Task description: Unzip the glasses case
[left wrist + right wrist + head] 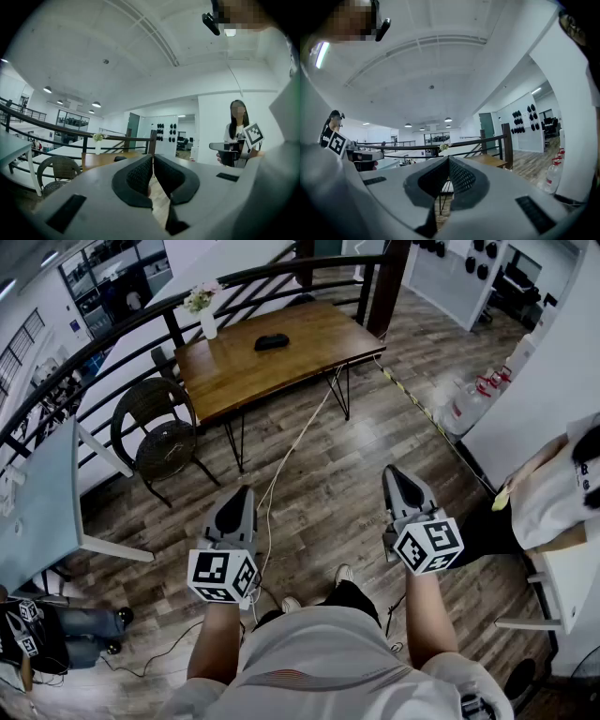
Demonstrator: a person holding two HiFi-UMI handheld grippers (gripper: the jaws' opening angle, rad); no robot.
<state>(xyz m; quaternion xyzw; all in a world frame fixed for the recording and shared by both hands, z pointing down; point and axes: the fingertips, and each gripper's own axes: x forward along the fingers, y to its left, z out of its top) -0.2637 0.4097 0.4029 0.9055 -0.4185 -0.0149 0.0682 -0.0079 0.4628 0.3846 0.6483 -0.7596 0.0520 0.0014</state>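
Plainly, both pairs of jaws are pressed together with nothing between them: the left gripper (153, 157) shows its two dark ribbed pads meeting at the tips, and the right gripper (448, 160) shows the same. Each is held level in front of the person's body, the two well apart from one another, and both hang over the wooden floor (375, 442) rather than over any furniture. A pale cable (292, 448) trails across the floor from between the grippers toward the desk (300, 357), which stands well ahead of them beside a dark curved railing (112, 338). The glasses case (271, 341) lies on that desk near the middle of its far half, alone and untouched. It looks like a small, dark, rounded oblong lying flat; its zip is too small to make out. A white vase (207, 322) of flowers stands at the desk's far left corner, and a dark round chair (161, 432) sits at the left end. To the right, a seated person (553, 498) in white is beside a white counter, with bottles (473, 395) on the floor farther back.
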